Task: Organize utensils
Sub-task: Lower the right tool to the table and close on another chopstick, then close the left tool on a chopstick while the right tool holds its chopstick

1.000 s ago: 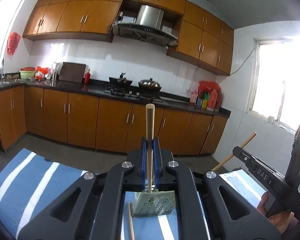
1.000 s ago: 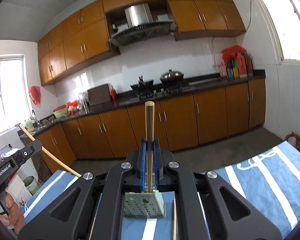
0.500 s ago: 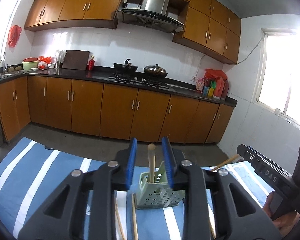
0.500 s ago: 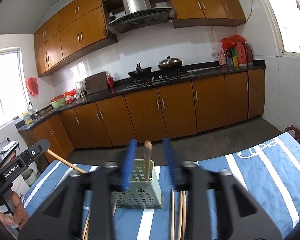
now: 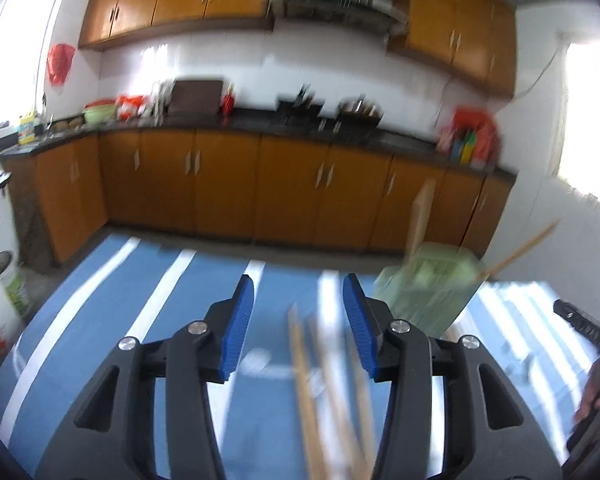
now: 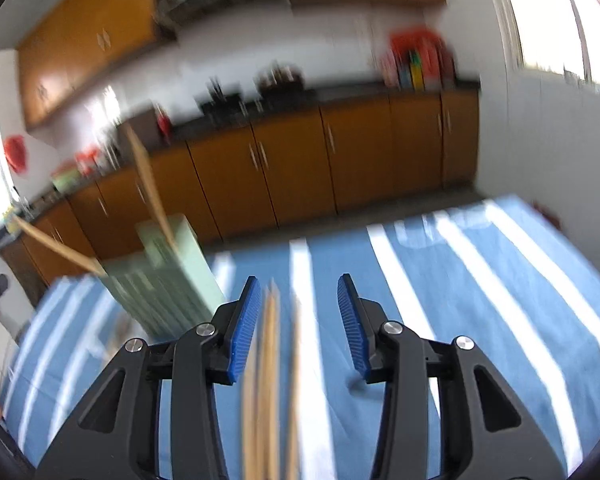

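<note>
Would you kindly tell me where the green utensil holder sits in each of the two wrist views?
Left wrist view: the green utensil holder is right of centre, beyond the right blue pad, with wooden chopsticks sticking out.
Right wrist view: the holder is left of centre, beyond the left blue pad.
Shared landmark: the blue striped tablecloth it stands on.

The left gripper [image 5: 298, 312] points downward, its blue-padded jaws apart and opening, the pads pressing on nothing. The right gripper [image 6: 296, 312] tilts down likewise, its jaws parted with neither pad closed on anything. Fingers [image 5: 594, 400] of the person's right hand show blurred at the left wrist view's right edge.
</note>
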Demonstrator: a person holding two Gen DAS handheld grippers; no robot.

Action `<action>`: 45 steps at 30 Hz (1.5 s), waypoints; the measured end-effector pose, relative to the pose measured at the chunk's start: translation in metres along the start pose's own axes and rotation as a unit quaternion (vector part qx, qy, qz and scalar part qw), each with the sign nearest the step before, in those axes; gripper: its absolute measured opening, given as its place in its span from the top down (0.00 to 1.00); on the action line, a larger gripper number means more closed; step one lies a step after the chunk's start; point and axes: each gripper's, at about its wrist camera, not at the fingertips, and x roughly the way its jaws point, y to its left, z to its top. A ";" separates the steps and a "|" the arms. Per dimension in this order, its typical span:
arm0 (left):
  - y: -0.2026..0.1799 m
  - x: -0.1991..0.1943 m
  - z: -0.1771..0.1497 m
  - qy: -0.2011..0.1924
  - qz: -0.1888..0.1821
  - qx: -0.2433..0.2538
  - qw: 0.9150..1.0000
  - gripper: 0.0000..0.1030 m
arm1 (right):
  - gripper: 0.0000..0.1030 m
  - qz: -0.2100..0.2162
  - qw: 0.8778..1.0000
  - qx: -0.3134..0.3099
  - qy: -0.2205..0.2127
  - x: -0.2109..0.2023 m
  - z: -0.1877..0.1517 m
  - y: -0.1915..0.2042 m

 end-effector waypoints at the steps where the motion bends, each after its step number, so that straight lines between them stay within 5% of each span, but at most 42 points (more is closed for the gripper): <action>1: 0.007 0.007 -0.011 0.019 0.007 0.002 1.000 0.55 | 0.64 0.000 0.999 0.008 0.038 0.015 -0.014 -0.007; 6: 0.029 0.031 -0.059 0.100 0.023 -0.008 0.995 0.55 | 0.73 0.018 0.992 0.010 0.125 0.049 -0.059 -0.005; 12: 0.033 0.039 -0.086 0.134 0.010 -0.012 0.991 0.55 | 0.73 0.010 0.987 -0.026 0.158 0.069 -0.078 0.015; 17: 0.020 0.040 -0.092 0.147 -0.007 -0.010 0.989 0.55 | 0.92 -0.017 0.988 -0.052 0.148 0.069 -0.080 0.010; 23: 0.005 0.051 -0.096 0.162 -0.024 -0.002 0.986 0.58 | 0.93 -0.059 0.989 -0.016 0.138 0.067 -0.076 -0.014; 30: -0.009 0.065 -0.107 0.193 -0.032 0.023 0.980 0.76 | 0.92 -0.060 0.989 -0.026 0.136 0.069 -0.076 -0.016; 45: -0.025 0.087 -0.110 0.201 0.002 0.049 0.978 0.79 | 0.92 -0.044 0.989 -0.046 0.134 0.066 -0.080 -0.004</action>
